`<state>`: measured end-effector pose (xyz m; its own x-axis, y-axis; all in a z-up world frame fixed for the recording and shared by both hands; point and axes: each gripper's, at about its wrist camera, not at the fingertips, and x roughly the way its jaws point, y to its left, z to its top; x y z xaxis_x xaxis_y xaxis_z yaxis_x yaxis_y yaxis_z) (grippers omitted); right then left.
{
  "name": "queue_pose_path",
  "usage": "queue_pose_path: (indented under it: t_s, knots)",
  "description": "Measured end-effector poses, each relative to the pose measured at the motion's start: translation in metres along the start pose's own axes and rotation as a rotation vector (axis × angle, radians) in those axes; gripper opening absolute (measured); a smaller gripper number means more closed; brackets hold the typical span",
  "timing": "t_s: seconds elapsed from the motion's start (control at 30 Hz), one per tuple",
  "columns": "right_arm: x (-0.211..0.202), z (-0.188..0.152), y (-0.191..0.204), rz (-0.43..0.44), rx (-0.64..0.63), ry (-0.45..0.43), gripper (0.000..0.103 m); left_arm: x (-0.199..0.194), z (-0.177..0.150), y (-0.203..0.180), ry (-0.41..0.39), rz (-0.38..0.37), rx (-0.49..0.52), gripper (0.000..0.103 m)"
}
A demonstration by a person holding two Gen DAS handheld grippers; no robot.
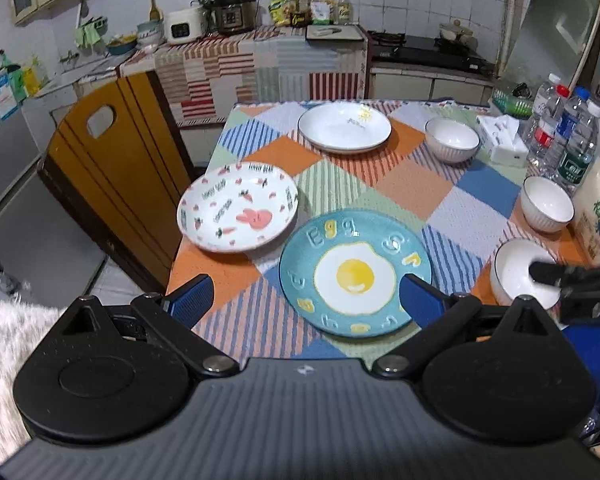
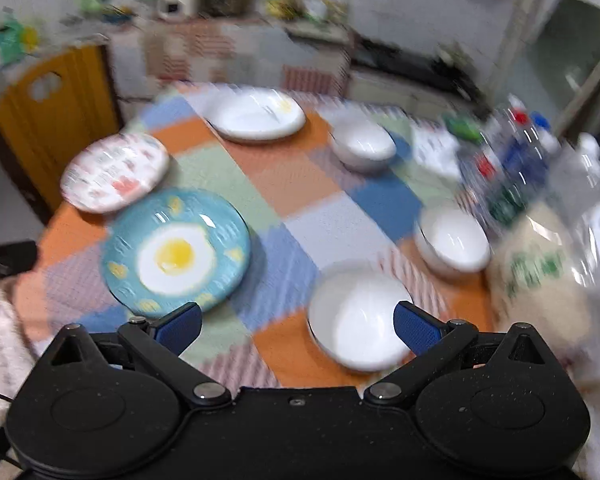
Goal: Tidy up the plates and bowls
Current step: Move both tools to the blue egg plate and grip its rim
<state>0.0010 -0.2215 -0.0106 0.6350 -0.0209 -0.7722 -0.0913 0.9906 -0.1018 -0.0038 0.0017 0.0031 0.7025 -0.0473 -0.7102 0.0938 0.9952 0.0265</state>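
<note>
On the patchwork tablecloth lie a teal fried-egg plate (image 1: 355,272) (image 2: 176,252), a white rabbit-and-carrot plate (image 1: 238,206) (image 2: 114,172) at the left edge, and a plain white plate (image 1: 343,128) (image 2: 258,114) at the far side. Three white bowls stand on the right: far (image 1: 451,140) (image 2: 363,142), middle (image 1: 545,204) (image 2: 453,242), near (image 1: 519,272) (image 2: 357,320). My left gripper (image 1: 303,302) is open above the egg plate's near rim. My right gripper (image 2: 298,326) is open over the near bowl, its right finger in front of the bowl's rim. The right wrist view is motion-blurred.
Water bottles (image 1: 567,140), a tissue box (image 1: 501,136) and a large jug (image 2: 539,264) crowd the table's right edge. A yellow wooden chair (image 1: 112,152) stands at the left. Beyond the table are a kitchen counter with cookers (image 1: 232,10) and a stove (image 1: 427,50).
</note>
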Motion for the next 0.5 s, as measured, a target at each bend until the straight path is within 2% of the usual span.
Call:
queue_pose_path:
  t_s: [0.17, 0.3, 0.37, 0.47, 0.5]
  knots:
    - [-0.011, 0.026, -0.006, 0.118, -0.116, -0.201, 0.103, 0.018, 0.023, 0.002, -0.019, 0.003, 0.057, 0.099]
    - [0.011, 0.043, -0.009, 0.202, -0.152, -0.317, 0.103, 0.047, 0.031, 0.007, -0.051, -0.002, 0.034, 0.099]
    - [0.034, 0.048, -0.009, 0.273, -0.149, -0.311, 0.103, 0.066, 0.031, 0.010, -0.040, 0.000, 0.018, 0.099]
    - [0.085, 0.053, -0.009, 0.366, -0.069, -0.196, 0.102, 0.097, 0.028, 0.019, 0.018, -0.049, -0.007, 0.099]
    - [0.102, 0.052, -0.010, 0.391, -0.037, -0.157, 0.095, 0.109, 0.026, 0.022, 0.043, -0.070, -0.017, 0.099]
